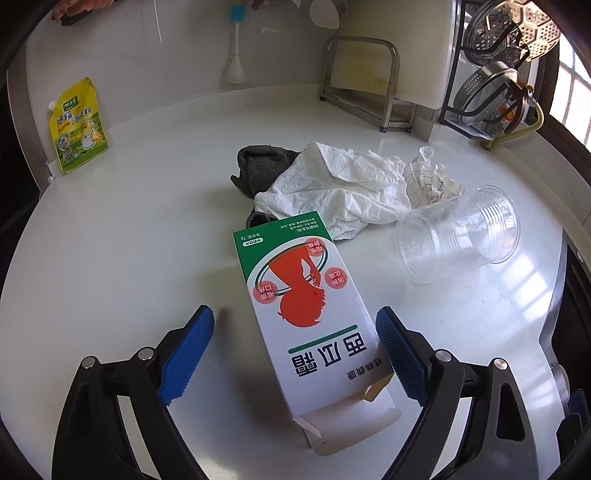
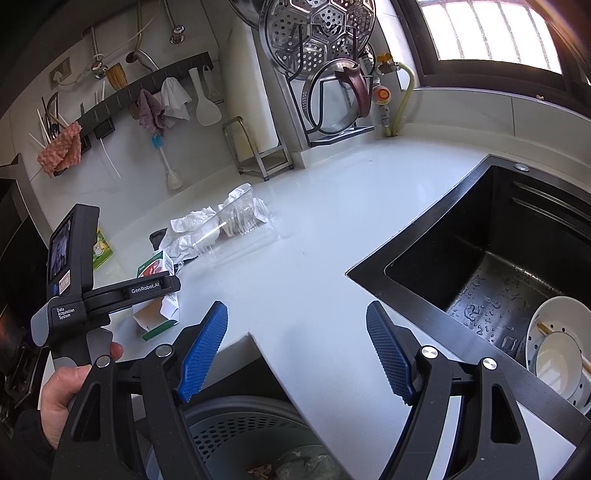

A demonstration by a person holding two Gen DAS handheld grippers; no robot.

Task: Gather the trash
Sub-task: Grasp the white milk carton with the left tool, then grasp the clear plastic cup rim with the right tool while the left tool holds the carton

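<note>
white counter (image 2: 332,229) — daylit | black sink (image 2: 491,258) | barred window (image 2: 487,33) | tiled wall (image 1: 147,55)

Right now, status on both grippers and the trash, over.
Left gripper open, straddling the medicine box, not clamped. Right gripper open, empty, above the trash bin. Tissue, crumpled paper, plastic cup on the counter. Nothing blocking.

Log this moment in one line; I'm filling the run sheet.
left gripper: open, straddling carton on counter | right gripper: open, empty, above bin | cup, tissue: uncollected
</note>
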